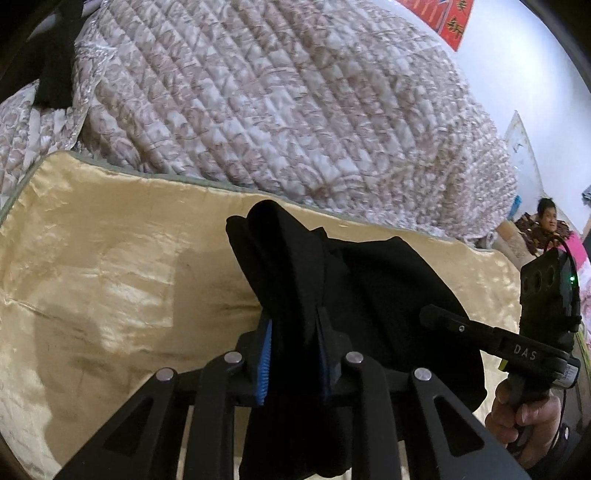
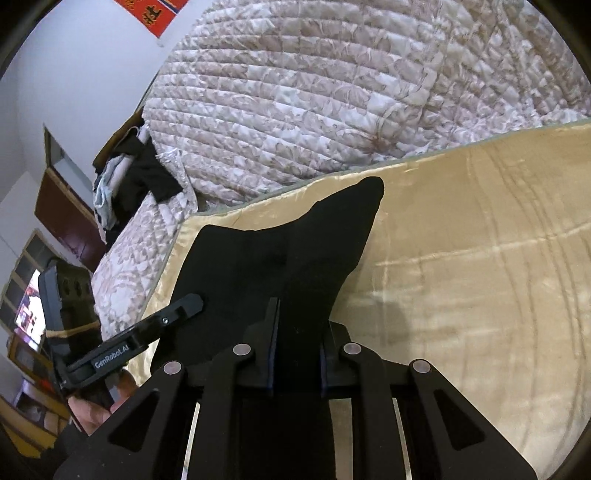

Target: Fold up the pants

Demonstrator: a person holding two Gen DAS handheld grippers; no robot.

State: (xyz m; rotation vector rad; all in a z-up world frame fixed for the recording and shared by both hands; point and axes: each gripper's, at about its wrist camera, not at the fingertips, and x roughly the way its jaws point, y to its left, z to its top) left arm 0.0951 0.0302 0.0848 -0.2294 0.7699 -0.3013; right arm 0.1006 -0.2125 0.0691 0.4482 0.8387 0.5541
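The black pants [image 1: 369,295] hang bunched between both grippers, lifted off a golden satin sheet [image 1: 110,258]. My left gripper [image 1: 293,328] is shut on a thick fold of the fabric, which drapes over its blue pads [image 1: 266,350] and down between the fingers. In the right wrist view the pants [image 2: 258,258] spread as a dark sheet with one peak at the upper right. My right gripper [image 2: 299,336] is shut on its near edge. Each gripper shows in the other's view, at the cloth's side, with a hand [image 1: 524,413] on the handle.
A quilted beige bedspread [image 1: 258,92] bulges behind the golden sheet [image 2: 480,258]. A pile of dark and light clothes [image 2: 136,177] lies at the bed's far left corner. A person [image 1: 546,218] sits in the background at the right. A red banner [image 2: 155,14] hangs on the wall.
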